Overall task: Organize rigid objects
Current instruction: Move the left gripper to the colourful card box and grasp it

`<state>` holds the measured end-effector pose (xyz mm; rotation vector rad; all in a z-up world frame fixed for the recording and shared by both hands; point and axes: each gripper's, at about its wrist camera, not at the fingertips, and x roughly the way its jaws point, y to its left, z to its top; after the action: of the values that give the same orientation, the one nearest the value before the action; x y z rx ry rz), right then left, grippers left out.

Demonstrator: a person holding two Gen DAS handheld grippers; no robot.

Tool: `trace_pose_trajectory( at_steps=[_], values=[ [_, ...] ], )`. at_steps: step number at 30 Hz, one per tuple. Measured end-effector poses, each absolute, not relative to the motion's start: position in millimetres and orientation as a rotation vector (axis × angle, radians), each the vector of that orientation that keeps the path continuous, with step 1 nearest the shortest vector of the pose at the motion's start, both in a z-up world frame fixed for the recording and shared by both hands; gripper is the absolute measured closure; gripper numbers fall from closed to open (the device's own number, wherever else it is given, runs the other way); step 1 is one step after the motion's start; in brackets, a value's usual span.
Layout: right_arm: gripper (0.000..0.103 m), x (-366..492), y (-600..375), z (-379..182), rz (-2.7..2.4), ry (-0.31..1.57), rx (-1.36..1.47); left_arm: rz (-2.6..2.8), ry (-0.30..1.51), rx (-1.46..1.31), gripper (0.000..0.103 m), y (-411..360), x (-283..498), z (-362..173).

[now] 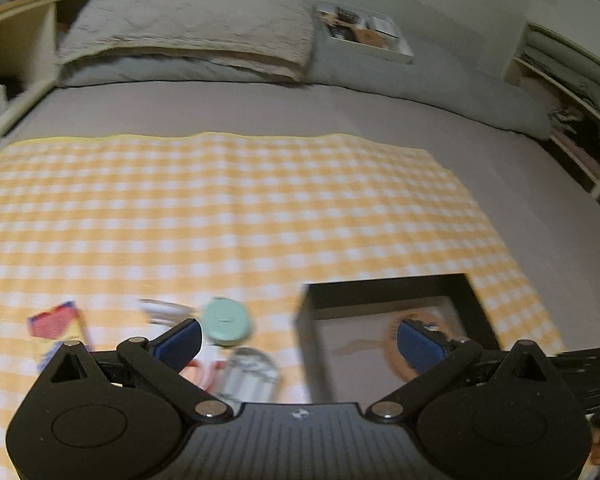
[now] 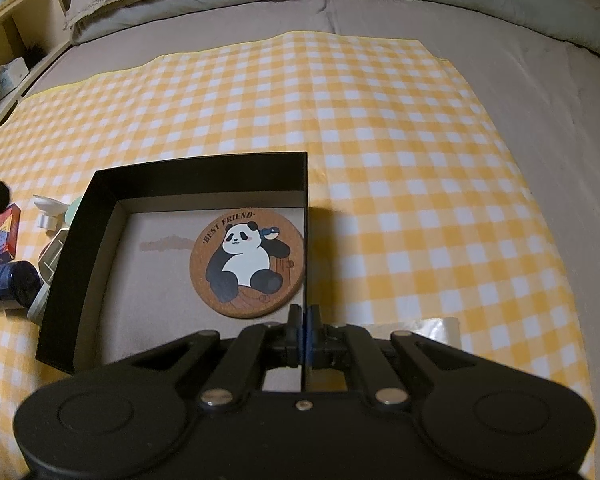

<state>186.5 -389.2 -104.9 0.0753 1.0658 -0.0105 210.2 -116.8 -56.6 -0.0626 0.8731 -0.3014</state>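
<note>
Beside the jars point(image 2: 8, 282), the right gripper point(image 2: 303, 316) pinches the box point(image 2: 96, 216) wall; left gripper point(image 1: 300, 340) gapes empty.

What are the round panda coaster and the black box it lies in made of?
The panda coaster looks like cork: matte, speckled brown edge with a printed picture. The black box seems to be cardboard: thin, straight walls, matte black outside, plain brownish floor inside.

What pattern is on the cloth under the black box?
Yellow-and-white gingham checks on the cloth; the right wrist view shows it sharpest.
</note>
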Motion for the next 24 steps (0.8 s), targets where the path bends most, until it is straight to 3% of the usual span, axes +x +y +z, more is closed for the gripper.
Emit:
trace_pose_trajectory(
  at_steps=[24],
  values=[
    [0.100,187,-388,-106,-0.005,1.067,0.072,0.108,0.947,-0.025,0.000,36,247,-107]
  ],
)
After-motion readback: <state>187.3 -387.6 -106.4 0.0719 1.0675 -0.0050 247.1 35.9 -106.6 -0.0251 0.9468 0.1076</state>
